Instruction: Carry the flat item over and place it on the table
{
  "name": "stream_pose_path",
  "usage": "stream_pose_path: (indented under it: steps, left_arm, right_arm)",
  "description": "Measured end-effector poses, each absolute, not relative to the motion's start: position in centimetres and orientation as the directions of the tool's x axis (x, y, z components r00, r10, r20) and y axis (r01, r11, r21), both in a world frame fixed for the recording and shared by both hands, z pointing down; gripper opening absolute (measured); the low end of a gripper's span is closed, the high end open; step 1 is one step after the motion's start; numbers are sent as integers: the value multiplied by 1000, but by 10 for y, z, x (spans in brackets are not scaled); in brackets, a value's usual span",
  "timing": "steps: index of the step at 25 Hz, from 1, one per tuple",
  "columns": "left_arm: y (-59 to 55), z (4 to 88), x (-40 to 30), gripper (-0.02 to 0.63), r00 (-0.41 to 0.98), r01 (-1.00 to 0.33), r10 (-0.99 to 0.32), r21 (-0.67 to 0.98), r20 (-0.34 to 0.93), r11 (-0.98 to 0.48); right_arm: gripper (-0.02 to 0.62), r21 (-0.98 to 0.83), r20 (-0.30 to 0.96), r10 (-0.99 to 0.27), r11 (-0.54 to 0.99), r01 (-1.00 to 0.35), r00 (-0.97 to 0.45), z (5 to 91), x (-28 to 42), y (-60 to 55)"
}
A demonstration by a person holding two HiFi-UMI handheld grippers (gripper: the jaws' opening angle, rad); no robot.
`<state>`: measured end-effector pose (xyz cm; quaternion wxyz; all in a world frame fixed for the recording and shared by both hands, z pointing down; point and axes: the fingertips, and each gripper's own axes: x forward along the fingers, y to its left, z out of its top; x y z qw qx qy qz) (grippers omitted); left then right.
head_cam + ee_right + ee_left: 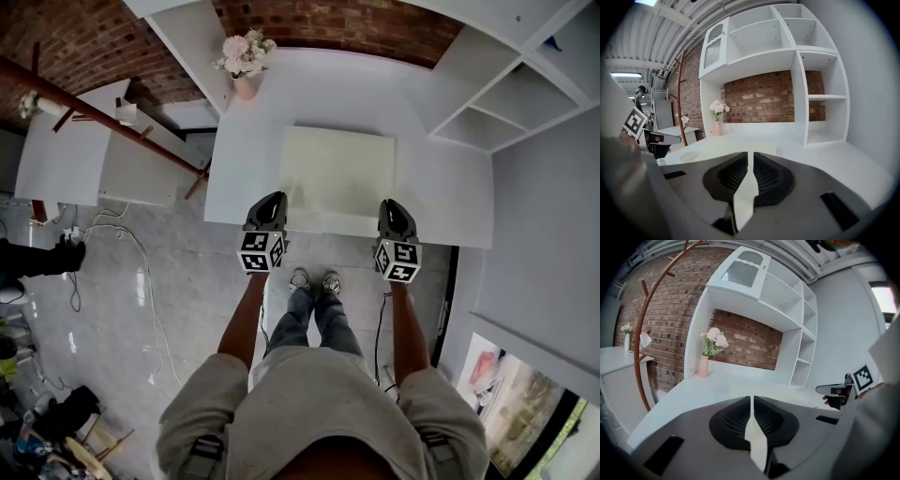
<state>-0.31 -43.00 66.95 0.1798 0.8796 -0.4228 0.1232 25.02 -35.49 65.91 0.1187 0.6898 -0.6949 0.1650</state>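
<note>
We see the flat item, a pale cream panel, spread over the middle of the white table, with its near edge about level with the table's front edge. We cannot tell whether it rests on the tabletop or hangs just above it.

We hold the panel by that near edge. The left gripper is clamped on its near left corner and the right gripper on its near right corner. In each gripper view the dark ribbed jaws stand almost together, pinching a thin pale strip of the panel, which runs forward from them. The two grippers point ahead and a little downward, side by side, with the panel's width between them.

At the table's far left corner a pink vase holds a bunch of pale pink and white flowers, well apart from the panel. A white shelf unit rises along the table's right side, against a brick wall. On a second white table to the left, a small white vase also holds pale flowers, near a curved wooden stand.
</note>
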Motion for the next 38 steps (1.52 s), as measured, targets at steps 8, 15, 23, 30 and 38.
stream_pose_path:
  steps: [8,15,23,30,38]
  left_arm:
    - [-406,647,-12,20,636,-772,-699,251,327,-584]
    - [-387,600,-20,17,650,-758,-706,170,282,-630]
    - [-366,534,-24,17,680,-730,-708,86,194,-678]
    - [-352,507,-34,17,674,-738,-722,87,157,-669]
    - [-345,494,-35,17,663,-748,-736,91,137,-657]
  right_arm:
    - [28,-70,381,-923,31,-997,-56,642,228,-335]
    - [28,-48,290,-954,62,-997,-74,584,218,-321]
    - [28,-12,184,-980,74,-997,-75,521,218,-298]
    - [28,-3,135,-989,58,-998,-57,495,224,-275]
    - [26,9,114,-992,49,-999,-48,483,225,-262]
